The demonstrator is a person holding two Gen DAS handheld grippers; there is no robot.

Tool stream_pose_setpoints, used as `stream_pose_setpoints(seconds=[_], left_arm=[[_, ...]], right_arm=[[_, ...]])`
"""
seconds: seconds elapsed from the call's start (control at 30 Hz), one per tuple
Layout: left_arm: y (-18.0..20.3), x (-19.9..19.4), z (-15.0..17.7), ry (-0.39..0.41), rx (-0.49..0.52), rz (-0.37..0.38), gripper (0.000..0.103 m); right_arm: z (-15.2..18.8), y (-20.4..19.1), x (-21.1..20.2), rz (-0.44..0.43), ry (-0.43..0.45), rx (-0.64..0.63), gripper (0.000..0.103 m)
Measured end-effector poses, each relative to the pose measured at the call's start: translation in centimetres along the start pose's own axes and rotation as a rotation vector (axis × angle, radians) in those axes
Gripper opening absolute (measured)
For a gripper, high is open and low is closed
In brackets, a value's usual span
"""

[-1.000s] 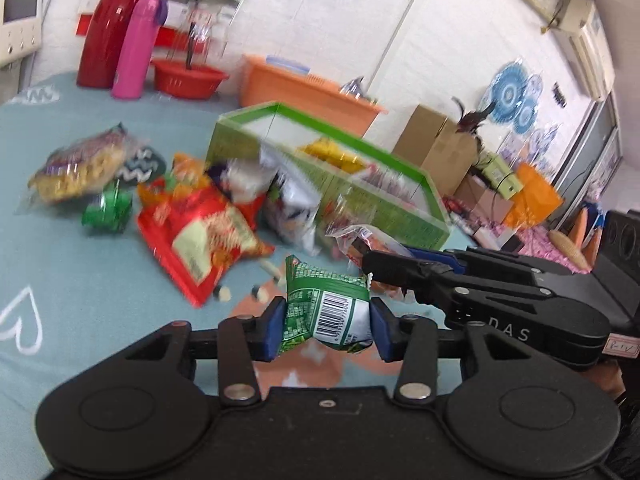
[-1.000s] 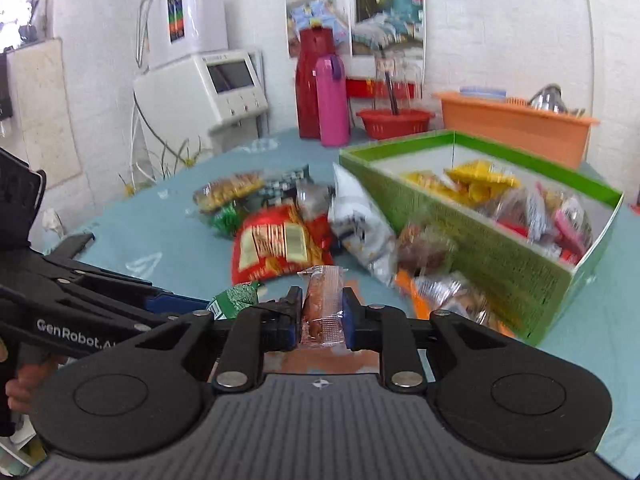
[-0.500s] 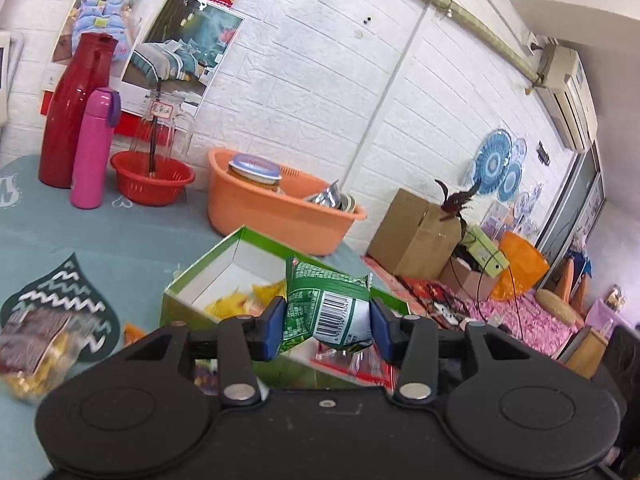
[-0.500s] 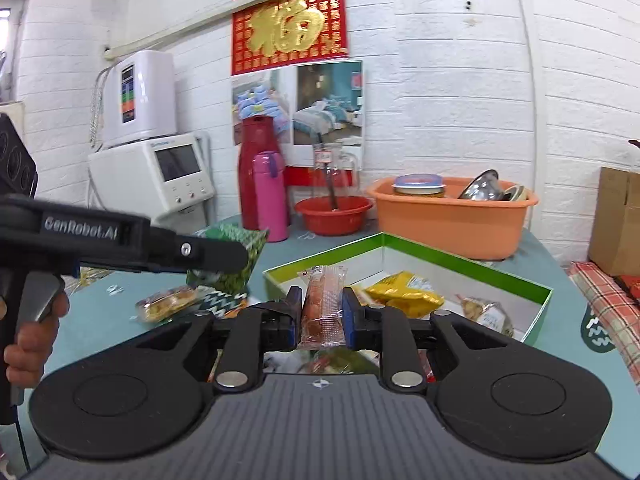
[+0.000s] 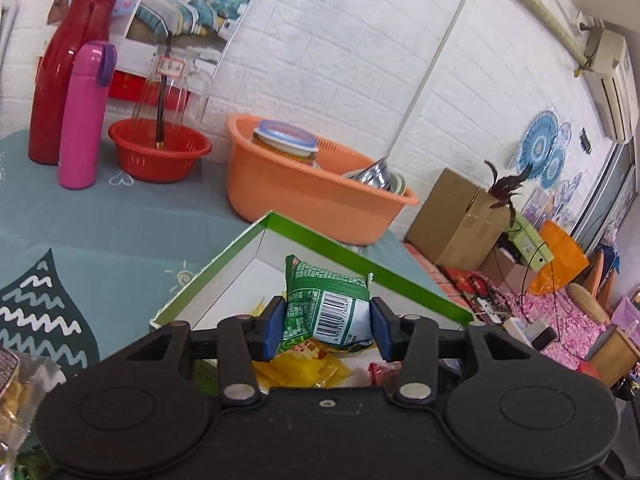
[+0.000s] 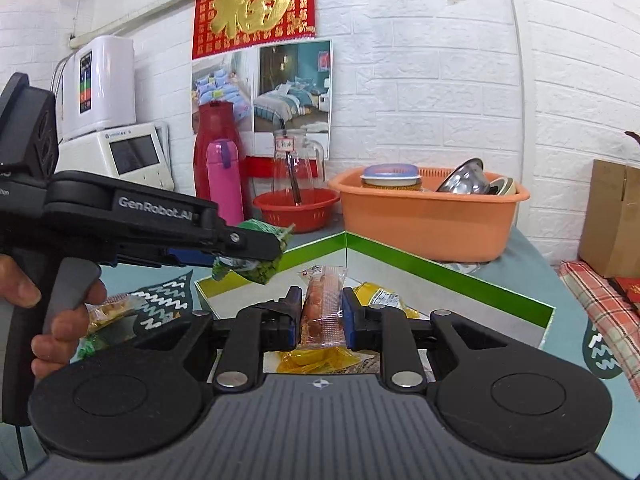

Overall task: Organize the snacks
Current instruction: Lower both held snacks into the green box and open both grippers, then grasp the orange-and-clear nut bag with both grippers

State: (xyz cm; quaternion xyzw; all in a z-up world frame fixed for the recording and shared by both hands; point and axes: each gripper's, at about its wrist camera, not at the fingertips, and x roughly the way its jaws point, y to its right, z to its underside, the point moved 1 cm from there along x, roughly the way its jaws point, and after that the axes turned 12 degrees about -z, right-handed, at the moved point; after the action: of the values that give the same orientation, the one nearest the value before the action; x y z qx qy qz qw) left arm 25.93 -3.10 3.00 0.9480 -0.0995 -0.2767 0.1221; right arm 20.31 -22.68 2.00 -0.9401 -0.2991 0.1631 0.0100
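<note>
Landmark: green-rimmed box [image 5: 360,254], open-topped, on the teal tablecloth [image 5: 120,220].

Left gripper [image 5: 326,322]: above the box's near corner; jaws opening, green snack packet [image 5: 326,308] between the blue pads and touching them.

Right gripper [image 6: 322,314]: over the box; jaws clamped on an upright clear-wrapped orange snack bar [image 6: 322,306].

Yellow packets [image 6: 320,358]: inside the box.

Orange basin [image 5: 304,196]: just behind the box.

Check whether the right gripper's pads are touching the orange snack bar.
Touching. The right wrist view shows both blue pads of the right gripper pressed against the orange snack bar, no gap either side.
</note>
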Motion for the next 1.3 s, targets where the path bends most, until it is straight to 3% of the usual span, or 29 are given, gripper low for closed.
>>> stream_pose_setpoints(seconds=[0.07,0.1,0.17,0.2,0.53,0.8,0.97,1.1,1.3], left_arm=[[-0.1,0.7,0.2,-0.018,0.011,-0.003,0.093],[-0.2,0.9,0.4,-0.02,0.012,-0.008,0.103],[-0.4,0.6,0.7,-0.019,-0.002,-0.011,0.103],[-0.5,0.3,0.8,-0.02,-0.012,-0.008,0.103],[0.7,-5.9,0.7,0.032,0.01,0.022,0.103],[0.0,-11.6,4.2,0.066,0.001,-0.001,0.103],[-0.6,-13.1,8.0,0.016,0.02,-0.025,0.103],[-1.3,-13.3,10.7,-0.06,-0.013,-0.001,0.103],[-2.0,-13.9,11.6,-0.078,-0.031,-0.004,0.103]], right_arm=[[0.3,0.0,0.9,-0.004,-0.015,-0.006,0.037],[0.5,0.1,1.3,-0.007,-0.021,-0.012,0.044],[0.8,0.0,1.8,-0.001,-0.046,-0.025,0.077],[1.0,0.0,1.7,0.014,-0.041,-0.029,0.103],[0.1,-0.9,-3.4,0.062,0.077,-0.006,0.103],[0.9,-2.8,-8.4,0.051,0.11,-0.014,0.103],[2.8,-4.0,-9.5,0.036,0.068,-0.006,0.103],[5.2,-4.7,-9.0,0.007,-0.024,0.0,0.103],[7.1,-5.0,-5.6,0.041,-0.157,-0.054,0.103]])
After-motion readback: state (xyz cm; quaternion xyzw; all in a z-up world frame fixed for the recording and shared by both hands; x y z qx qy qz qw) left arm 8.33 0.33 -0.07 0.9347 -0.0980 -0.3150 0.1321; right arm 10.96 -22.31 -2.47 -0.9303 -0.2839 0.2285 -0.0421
